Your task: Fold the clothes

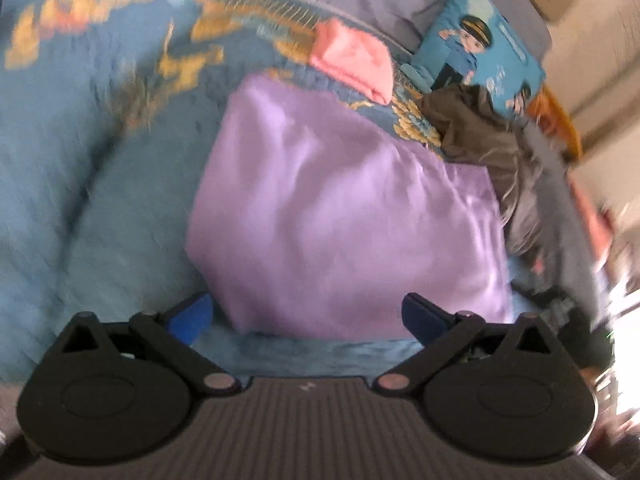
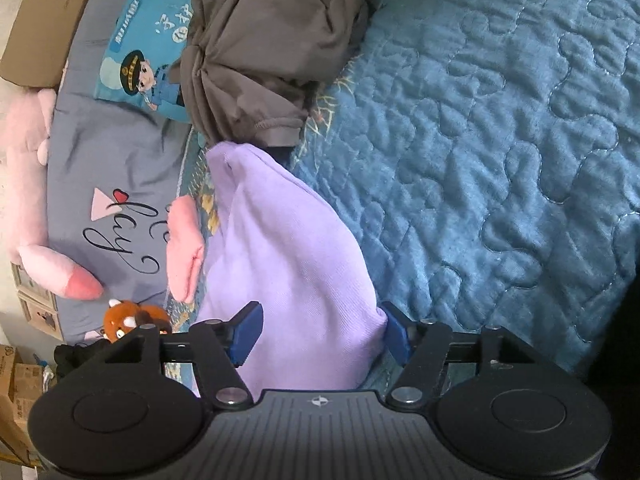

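Observation:
A lilac garment point(image 1: 340, 208) lies folded flat on the blue quilted bedspread point(image 1: 100, 208). My left gripper point(image 1: 308, 316) is open, its blue pads at the garment's near edge, not closed on it. In the right wrist view the same lilac garment point(image 2: 288, 256) runs between my right gripper's point(image 2: 320, 334) open blue fingers point(image 2: 246, 332); its near end lies between the pads. A crumpled grey-brown garment point(image 2: 260, 52) lies beyond it, also in the left wrist view point(image 1: 480, 136). A folded pink garment point(image 1: 352, 60) lies beyond the lilac one; it also shows in the right wrist view point(image 2: 184, 248).
A blue cartoon-print pillow point(image 1: 480, 52) and a grey-lilac pillow point(image 2: 108, 184) sit at the bed's head. A pink plush toy point(image 2: 36, 200) and a small brown plush point(image 2: 132, 318) lie by the pillow. Cardboard boxes point(image 2: 16, 384) stand beside the bed. Bare quilt point(image 2: 500, 160) lies to the right.

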The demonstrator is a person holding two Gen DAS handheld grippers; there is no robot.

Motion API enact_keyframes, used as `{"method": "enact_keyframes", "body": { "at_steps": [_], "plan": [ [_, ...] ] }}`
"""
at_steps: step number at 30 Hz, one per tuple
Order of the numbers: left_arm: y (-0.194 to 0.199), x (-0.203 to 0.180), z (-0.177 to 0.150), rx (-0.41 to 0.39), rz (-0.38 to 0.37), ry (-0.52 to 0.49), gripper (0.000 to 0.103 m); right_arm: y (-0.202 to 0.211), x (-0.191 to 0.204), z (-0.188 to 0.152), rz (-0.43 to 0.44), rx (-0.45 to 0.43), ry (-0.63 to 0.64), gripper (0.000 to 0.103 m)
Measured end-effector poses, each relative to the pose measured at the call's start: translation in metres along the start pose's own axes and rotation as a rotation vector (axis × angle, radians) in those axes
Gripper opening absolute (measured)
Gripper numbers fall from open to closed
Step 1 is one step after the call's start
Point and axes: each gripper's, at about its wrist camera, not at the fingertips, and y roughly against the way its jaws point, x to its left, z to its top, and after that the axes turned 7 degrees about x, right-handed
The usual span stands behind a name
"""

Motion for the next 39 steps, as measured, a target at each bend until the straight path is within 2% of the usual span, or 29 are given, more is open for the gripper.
{"method": "enact_keyframes", "body": {
  "at_steps": [6,12,15,17,18,19,20,21,22,23,27,31,34,39],
  "plan": [
    [-0.03,0.041,-0.005,0.056,-0.119,0.282,0.091,-0.005,-0.001,0.0,-0.001,0.004,-0.001,0.064],
    [-0.039,0.058,-0.005,-0.006,-0.197,0.399,0.089,-0.005,-0.002,-0.001,0.002,0.005,0.003,0.064],
    [-0.041,0.068,-0.006,-0.053,-0.25,0.463,0.076,-0.004,-0.004,-0.001,0.012,0.001,-0.008,0.064],
    [-0.043,0.07,-0.007,-0.059,-0.246,0.478,0.057,-0.003,-0.006,-0.002,0.018,-0.006,-0.021,0.063],
    [-0.043,0.071,-0.008,-0.062,-0.244,0.485,0.051,-0.003,-0.007,-0.003,0.021,-0.009,-0.027,0.062],
    [-0.044,0.072,-0.008,-0.065,-0.242,0.493,0.043,-0.002,-0.007,-0.003,0.019,-0.013,-0.033,0.057],
    [-0.044,0.073,-0.009,-0.067,-0.24,0.5,0.039,-0.002,-0.008,-0.004,0.017,-0.016,-0.039,0.047],
    [-0.045,0.074,-0.009,-0.07,-0.238,0.508,0.037,-0.002,-0.009,-0.004,0.002,-0.02,-0.042,0.04],
    [-0.046,0.075,-0.01,-0.073,-0.236,0.515,0.034,-0.001,-0.011,-0.004,-0.012,-0.023,-0.045,0.029],
    [-0.046,0.076,-0.01,-0.076,-0.234,0.522,0.033,0.0,-0.012,-0.005,-0.011,-0.027,-0.049,0.026],
    [-0.041,0.064,-0.011,-0.106,-0.177,0.466,0.031,0.006,-0.003,-0.008,-0.016,-0.057,-0.006,0.019],
    [-0.024,0.037,-0.009,-0.159,-0.055,0.286,0.029,0.01,0.033,-0.017,-0.088,-0.108,0.166,0.016],
    [-0.021,0.018,-0.007,-0.161,0.036,0.162,0.029,0.006,0.071,-0.024,-0.124,-0.137,0.312,0.016],
    [-0.023,0.023,-0.007,-0.143,0.032,0.178,0.029,-0.022,0.15,-0.046,-0.111,-0.11,0.597,0.015]
  ]
}}
